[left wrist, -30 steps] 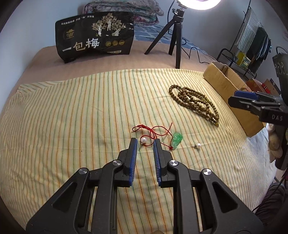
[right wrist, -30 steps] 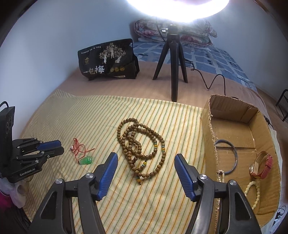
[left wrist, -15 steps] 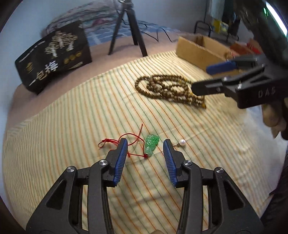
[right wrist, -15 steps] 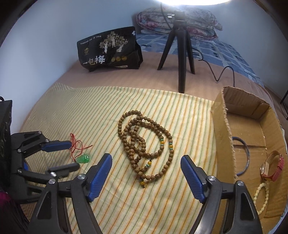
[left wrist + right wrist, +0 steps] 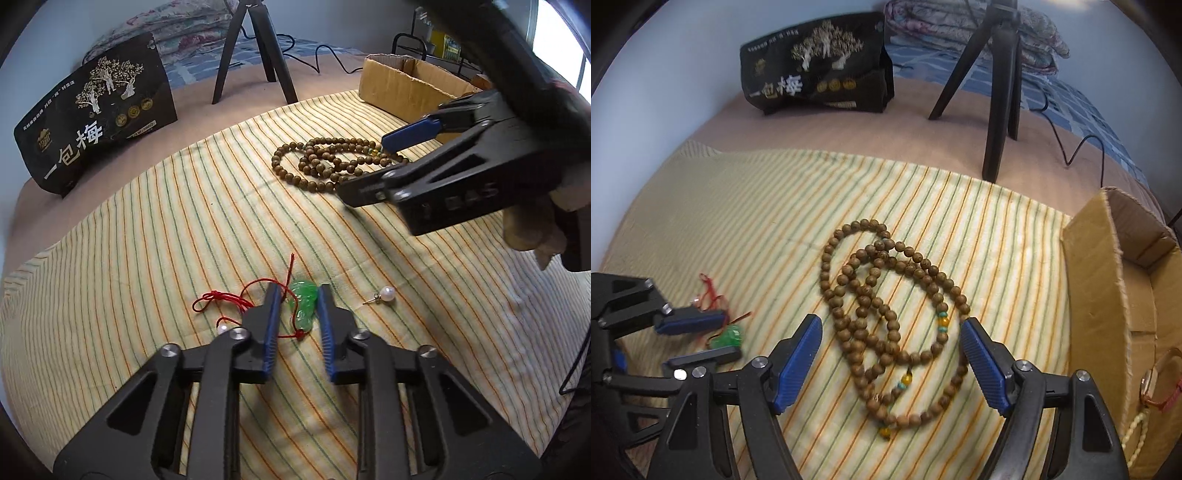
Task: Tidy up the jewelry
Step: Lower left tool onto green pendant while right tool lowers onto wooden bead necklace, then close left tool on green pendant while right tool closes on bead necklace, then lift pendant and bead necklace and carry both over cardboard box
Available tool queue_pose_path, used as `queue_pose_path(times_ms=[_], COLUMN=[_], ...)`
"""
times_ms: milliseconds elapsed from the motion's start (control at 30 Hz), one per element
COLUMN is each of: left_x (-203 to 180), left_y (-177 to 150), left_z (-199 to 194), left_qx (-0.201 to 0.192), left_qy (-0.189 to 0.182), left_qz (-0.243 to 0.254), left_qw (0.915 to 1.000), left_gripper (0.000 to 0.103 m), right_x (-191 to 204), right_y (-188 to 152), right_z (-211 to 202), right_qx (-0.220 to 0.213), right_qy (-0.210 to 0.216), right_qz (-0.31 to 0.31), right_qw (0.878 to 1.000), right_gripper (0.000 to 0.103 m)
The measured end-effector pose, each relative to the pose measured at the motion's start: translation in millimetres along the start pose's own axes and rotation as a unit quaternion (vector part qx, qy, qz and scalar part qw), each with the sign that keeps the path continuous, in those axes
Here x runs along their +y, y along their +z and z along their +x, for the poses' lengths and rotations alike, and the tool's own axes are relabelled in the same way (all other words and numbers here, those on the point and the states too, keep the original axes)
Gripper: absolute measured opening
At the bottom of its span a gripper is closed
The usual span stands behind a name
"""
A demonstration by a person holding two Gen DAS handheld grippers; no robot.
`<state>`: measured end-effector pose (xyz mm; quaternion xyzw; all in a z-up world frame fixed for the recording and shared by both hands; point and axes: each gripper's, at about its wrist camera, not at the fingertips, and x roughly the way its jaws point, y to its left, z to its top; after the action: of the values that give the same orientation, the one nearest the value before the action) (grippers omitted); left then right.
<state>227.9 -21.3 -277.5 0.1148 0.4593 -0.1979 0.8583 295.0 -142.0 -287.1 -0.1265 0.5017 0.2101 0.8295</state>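
Observation:
A green pendant point(image 5: 305, 305) on a red cord point(image 5: 225, 297) lies on the striped cloth point(image 5: 147, 240). My left gripper point(image 5: 297, 295) is open, its blue pads on either side of the pendant, close to the cloth. The pendant point(image 5: 730, 336) also shows in the right wrist view between the left gripper's pads. A pearl earring point(image 5: 384, 294) lies just right of it. A long brown bead necklace point(image 5: 886, 314) lies coiled in the cloth's middle. My right gripper point(image 5: 892, 332) is open wide and straddles the necklace's near end.
A cardboard box point(image 5: 1108, 295) at the right holds a red-strapped watch point(image 5: 1158, 384) and a pale bead bracelet point(image 5: 1137, 430). A black tripod point(image 5: 1001, 92) and a black printed bag point(image 5: 816, 62) stand behind the cloth. A second small pearl point(image 5: 222, 328) lies by the left pad.
My left gripper swung right from the cord to the green pendant and narrowed around it. My right gripper opened wider and came forward and down over the bead necklace.

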Motion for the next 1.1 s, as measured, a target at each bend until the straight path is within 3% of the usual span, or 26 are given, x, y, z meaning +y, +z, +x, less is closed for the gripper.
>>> queue_pose_path(times_ms=[133,233,267,333,367,500,1100], left_x=[2,4,4,6,7,15,27], left_y=[0,1,1,2,2,4,17], left_z=[-1,-2,-2,-3,-4,-11,-68], left_qx=[-0.001,-0.004,-0.006,-0.008,-0.01,-0.02,-0.087], left_qy=[-0.006,-0.007,-0.007,-0.008,-0.008,-0.008,-0.016], left_qz=[-0.011,-0.022,-0.026,-0.034,-0.039,-0.061,-0.117], left_qw=[0.9999,0.9997,0.9996,0.9993,0.9992,0.9979,0.9893], left_gripper=[0.015,0.015,0.015,0.015,0.015,0.015,0.014], right_x=[3,8,9,9,8,7,11], right_y=[4,5,6,7,7,7,-6], right_z=[6,9,9,9,8,4,-70], right_qx=[0.001,0.002,0.001,0.006,0.005,0.005,-0.059], right_qy=[-0.01,-0.018,-0.017,0.006,0.004,0.012,0.044], right_qz=[-0.006,-0.019,-0.023,-0.018,-0.016,-0.009,0.013], right_qw=[1.0,1.0,1.0,1.0,1.0,1.0,0.997], right_gripper=[0.082,0.075,0.061,0.048,0.037,0.012,0.01])
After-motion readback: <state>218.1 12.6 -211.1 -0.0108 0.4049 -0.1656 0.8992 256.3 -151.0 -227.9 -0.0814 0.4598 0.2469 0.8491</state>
